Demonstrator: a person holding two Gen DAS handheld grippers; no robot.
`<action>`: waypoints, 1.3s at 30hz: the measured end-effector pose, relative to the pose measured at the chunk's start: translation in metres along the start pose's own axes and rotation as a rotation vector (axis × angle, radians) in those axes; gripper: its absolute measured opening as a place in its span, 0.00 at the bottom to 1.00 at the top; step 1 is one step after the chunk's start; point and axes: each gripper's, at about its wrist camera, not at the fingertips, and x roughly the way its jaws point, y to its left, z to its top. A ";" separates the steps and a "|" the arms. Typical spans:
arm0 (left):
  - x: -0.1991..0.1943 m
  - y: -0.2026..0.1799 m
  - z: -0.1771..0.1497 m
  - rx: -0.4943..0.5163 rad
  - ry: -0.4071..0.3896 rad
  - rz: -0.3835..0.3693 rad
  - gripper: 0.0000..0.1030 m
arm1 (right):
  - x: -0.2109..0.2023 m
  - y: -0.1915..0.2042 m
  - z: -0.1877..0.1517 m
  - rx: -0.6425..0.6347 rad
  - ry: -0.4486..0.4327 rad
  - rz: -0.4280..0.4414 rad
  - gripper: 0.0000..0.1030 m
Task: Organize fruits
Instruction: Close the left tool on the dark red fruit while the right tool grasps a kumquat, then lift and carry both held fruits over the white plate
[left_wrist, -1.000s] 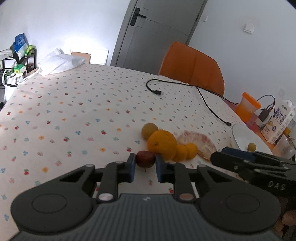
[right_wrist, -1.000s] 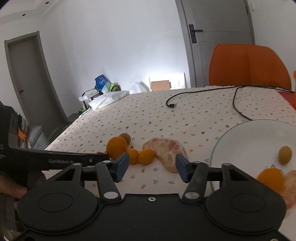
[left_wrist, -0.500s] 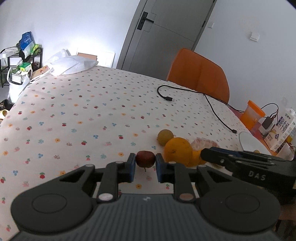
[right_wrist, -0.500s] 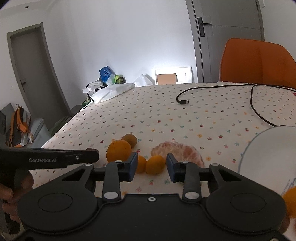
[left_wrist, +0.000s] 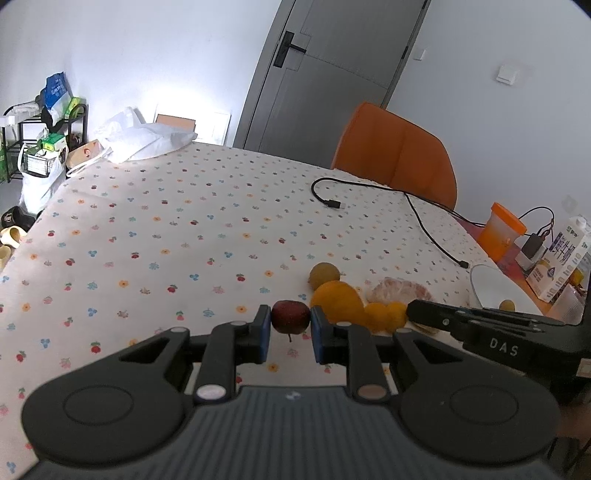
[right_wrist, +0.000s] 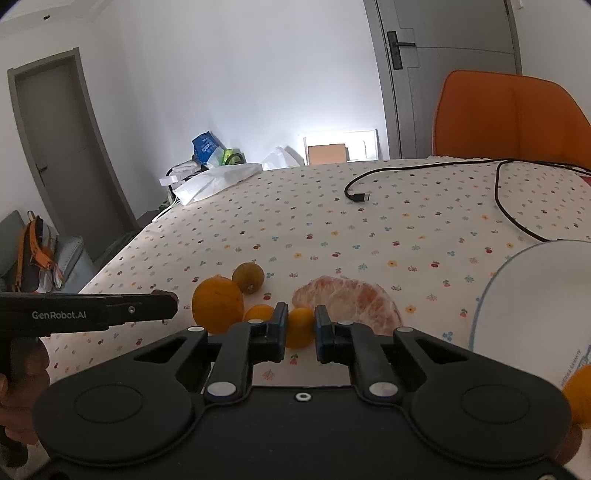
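Fruits: left tongs (left_wrist: 290, 326) angled downward clamp a red apple (left_wrist: 290, 316), right tongs (right_wrist: 299, 328) just closed on a small orange (right_wrist: 300, 326).

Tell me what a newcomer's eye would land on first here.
First, the left tool shut on a dark red fruit above the flowered tablecloth. Next, the right tool shut on a small orange, beside a big orange and peeled pomelo. Behind stands an orange chair.

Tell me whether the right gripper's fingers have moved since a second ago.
Yes. The right gripper fingers have just been closing inward onto the small orange, beside the peeled pomelo.
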 end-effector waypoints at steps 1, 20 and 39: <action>-0.001 -0.001 0.000 0.001 -0.001 0.001 0.20 | -0.002 0.000 0.000 0.002 -0.002 0.000 0.03; -0.013 0.001 -0.002 0.003 -0.017 0.021 0.20 | 0.009 0.000 -0.010 0.000 0.036 0.013 0.19; -0.013 0.008 -0.003 -0.009 -0.015 0.022 0.20 | 0.019 0.002 0.000 0.006 0.035 0.017 0.30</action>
